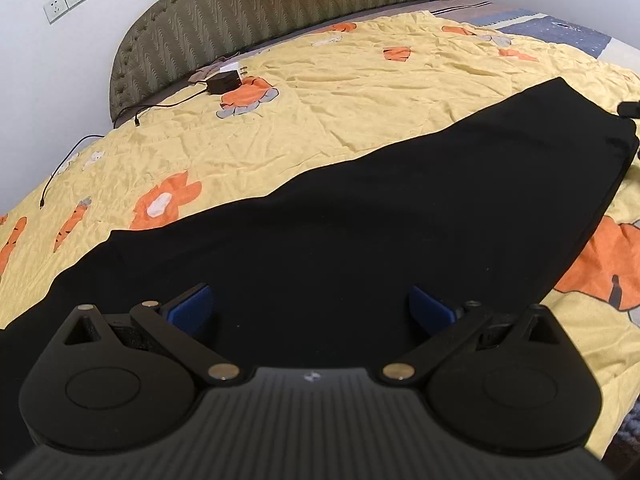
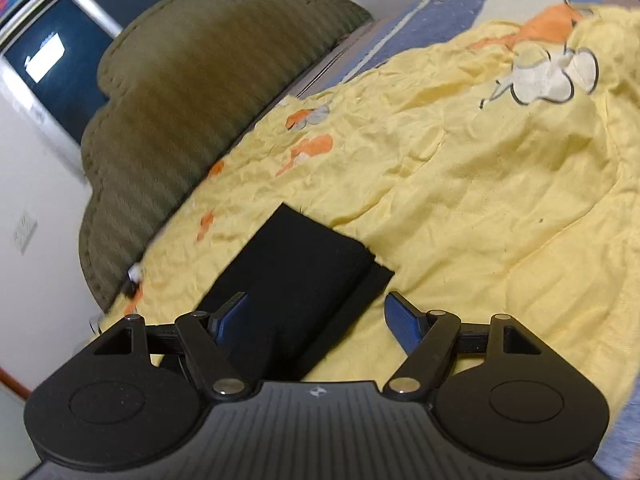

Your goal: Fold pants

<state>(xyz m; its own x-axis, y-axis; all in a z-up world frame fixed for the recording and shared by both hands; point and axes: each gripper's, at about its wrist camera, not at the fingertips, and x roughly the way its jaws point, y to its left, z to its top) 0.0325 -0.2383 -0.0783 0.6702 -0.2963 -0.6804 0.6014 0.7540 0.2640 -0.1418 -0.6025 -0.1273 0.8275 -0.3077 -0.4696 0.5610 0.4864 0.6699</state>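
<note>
Black pants (image 1: 360,216) lie flat on a yellow bedsheet, stretched from lower left to upper right in the left wrist view. My left gripper (image 1: 310,304) is open, its blue pads apart just above the pants' middle, holding nothing. In the right wrist view the pants' end (image 2: 304,264) lies with two layers slightly offset. My right gripper (image 2: 316,316) is open over that end, empty, with the cloth between and below its blue fingers. The right gripper's tip shows at the far right edge of the left wrist view (image 1: 630,109).
The yellow sheet (image 1: 320,120) with orange cartoon prints covers the bed. A black charger box (image 1: 223,82) with a cable lies near the olive padded headboard (image 1: 280,4). The white wall has sockets (image 1: 66,0). A blue blanket (image 2: 440,12) shows beyond the sheet.
</note>
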